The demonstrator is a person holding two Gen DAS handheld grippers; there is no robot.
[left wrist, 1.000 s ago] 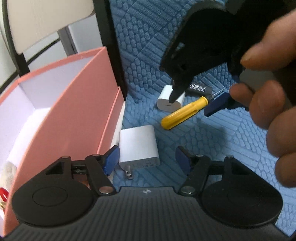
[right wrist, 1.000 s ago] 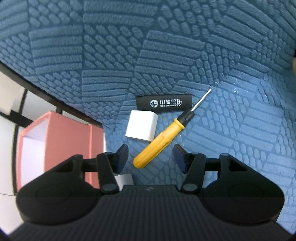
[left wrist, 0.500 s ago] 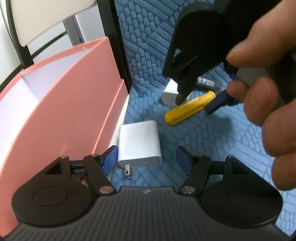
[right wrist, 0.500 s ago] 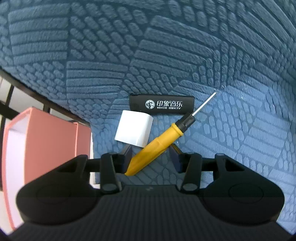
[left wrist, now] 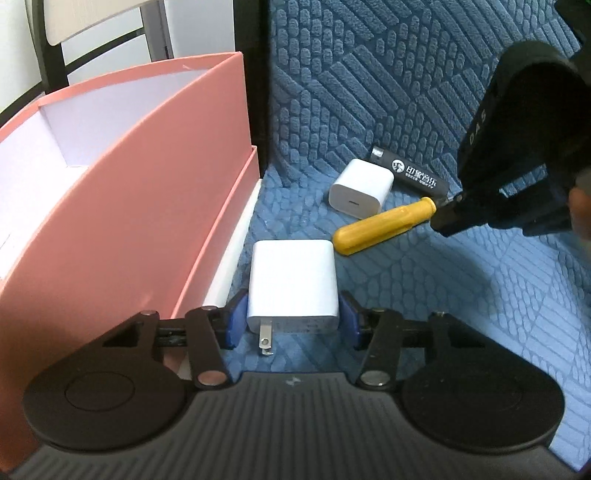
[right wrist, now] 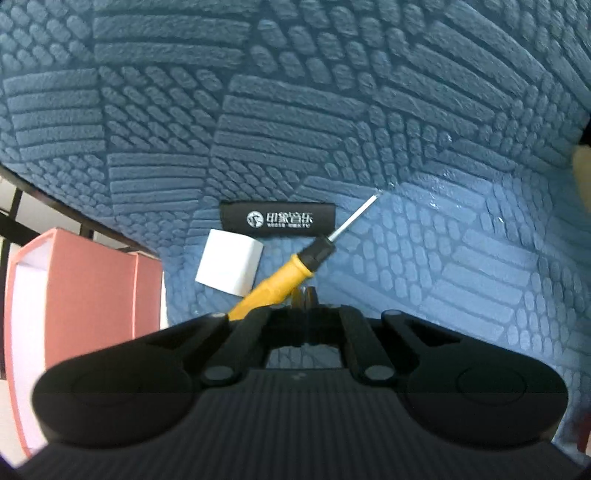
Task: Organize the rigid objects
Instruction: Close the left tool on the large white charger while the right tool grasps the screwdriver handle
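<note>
A large white charger point(left wrist: 293, 282) with metal prongs lies on the blue textured cushion point(left wrist: 461, 295). My left gripper point(left wrist: 293, 319) is shut on it, blue pads on both sides. A yellow-handled screwdriver point(left wrist: 384, 225) lies beyond, next to a small white charger point(left wrist: 360, 192) and a black cylinder with white print point(left wrist: 413, 173). My right gripper point(right wrist: 304, 295) is shut on the screwdriver point(right wrist: 273, 286) at its handle; it shows in the left wrist view point(left wrist: 454, 218) by the screwdriver's black collar. The small charger point(right wrist: 229, 266) and black cylinder point(right wrist: 277, 219) lie just beyond.
A pink box point(left wrist: 122, 206) with white inside stands open at the left, against the cushion edge; it also shows in the right wrist view point(right wrist: 85, 295). A black frame bar point(left wrist: 262, 85) and a chair point(left wrist: 92, 22) are behind it.
My left gripper moved forward and closed on the large charger. My right gripper came down and closed on the screwdriver handle.
</note>
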